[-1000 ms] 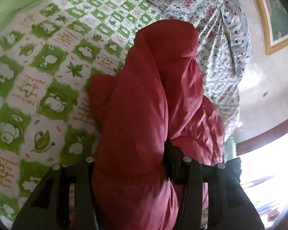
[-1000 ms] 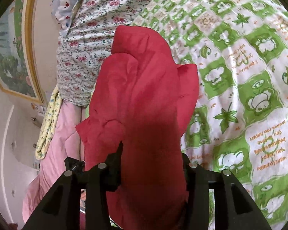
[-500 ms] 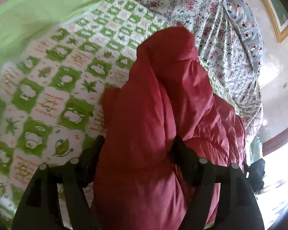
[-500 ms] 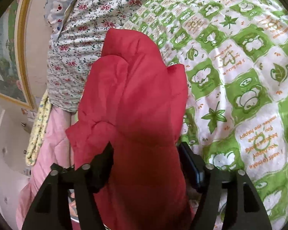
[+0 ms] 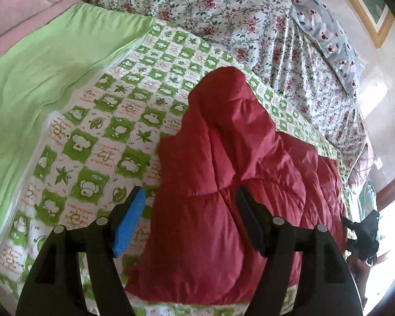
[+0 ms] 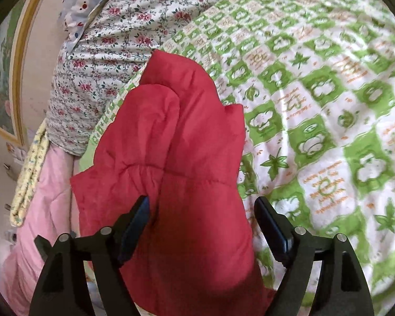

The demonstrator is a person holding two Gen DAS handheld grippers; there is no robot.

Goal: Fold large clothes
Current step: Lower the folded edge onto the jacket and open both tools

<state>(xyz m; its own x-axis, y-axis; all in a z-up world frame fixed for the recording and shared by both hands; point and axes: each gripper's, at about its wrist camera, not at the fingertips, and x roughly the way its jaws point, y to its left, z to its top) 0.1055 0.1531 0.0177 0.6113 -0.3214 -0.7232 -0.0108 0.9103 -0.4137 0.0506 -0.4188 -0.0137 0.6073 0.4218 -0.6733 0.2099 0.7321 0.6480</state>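
left claw (image 5: 189, 218): I'm seeing jaws spread, just been opening, blue pad clear of fabric
right claw (image 6: 201, 223): spread, also just opening, nothing pinched
red jacket (image 5: 223, 163): lying bunched between both claws on green-checked quilt (image 5: 113, 121)
floral sheet (image 5: 223, 13): lying beyond

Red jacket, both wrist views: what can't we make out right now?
- Red jacket, left wrist view: its near end is cut off behind the left hand-held gripper and the bottom edge.
- Right wrist view: its near end runs under the right hand-held gripper.
- Both views: sleeves, collar and any zipper are buried in folds.
- Green checked quilt: its lettering is blurred.
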